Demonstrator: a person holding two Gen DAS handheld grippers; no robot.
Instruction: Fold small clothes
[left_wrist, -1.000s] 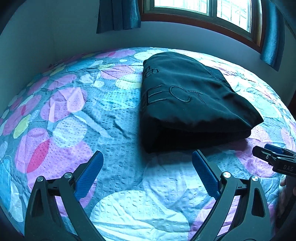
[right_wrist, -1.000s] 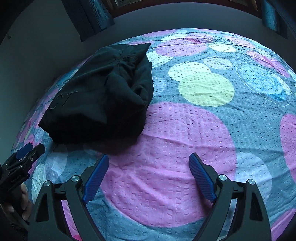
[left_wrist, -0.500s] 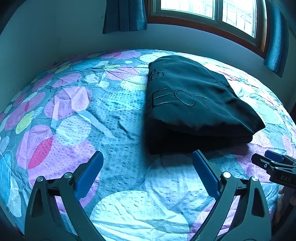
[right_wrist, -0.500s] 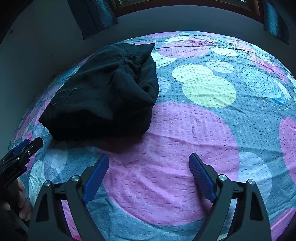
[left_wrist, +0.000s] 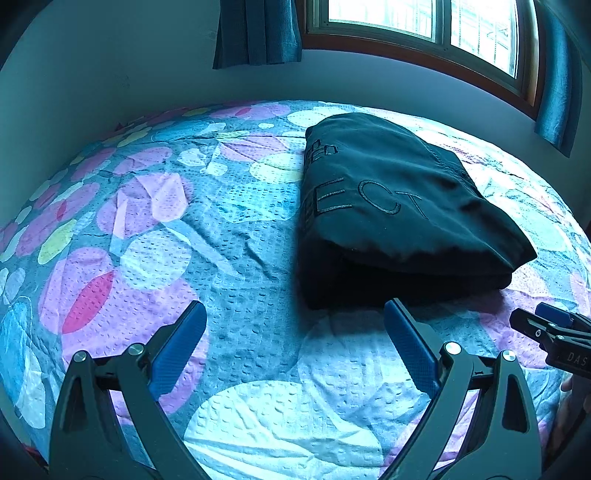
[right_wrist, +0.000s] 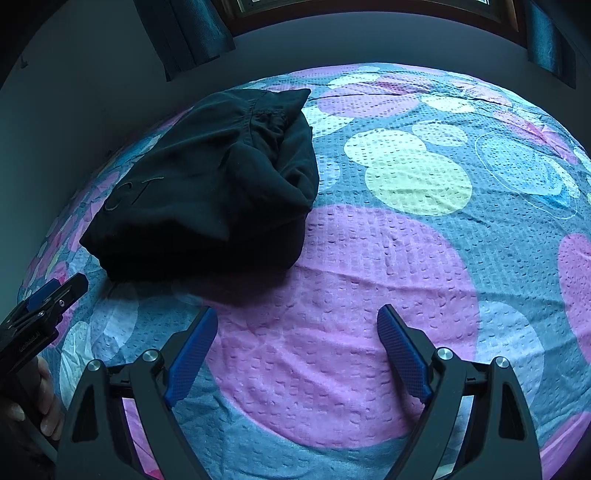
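A black garment (left_wrist: 399, 214) with stitched letters lies folded in a thick stack on the bed; it also shows in the right wrist view (right_wrist: 210, 192). My left gripper (left_wrist: 295, 341) is open and empty, hovering just short of the garment's near edge. My right gripper (right_wrist: 295, 343) is open and empty over the bedspread, to the right of the garment and a little nearer than it. The right gripper's tip shows at the right edge of the left wrist view (left_wrist: 554, 336), and the left gripper's tip at the left edge of the right wrist view (right_wrist: 48, 306).
The bed is covered by a bedspread (left_wrist: 166, 258) with pink, blue and yellow circles. A wall, a window (left_wrist: 424, 22) and blue curtains (left_wrist: 258, 33) stand behind the bed. The bedspread stretches wide to the right of the garment (right_wrist: 443, 221).
Both grippers have drawn back and risen slightly from the folded garment, so it sits lower in both views. Both stay open. The garment has not moved.
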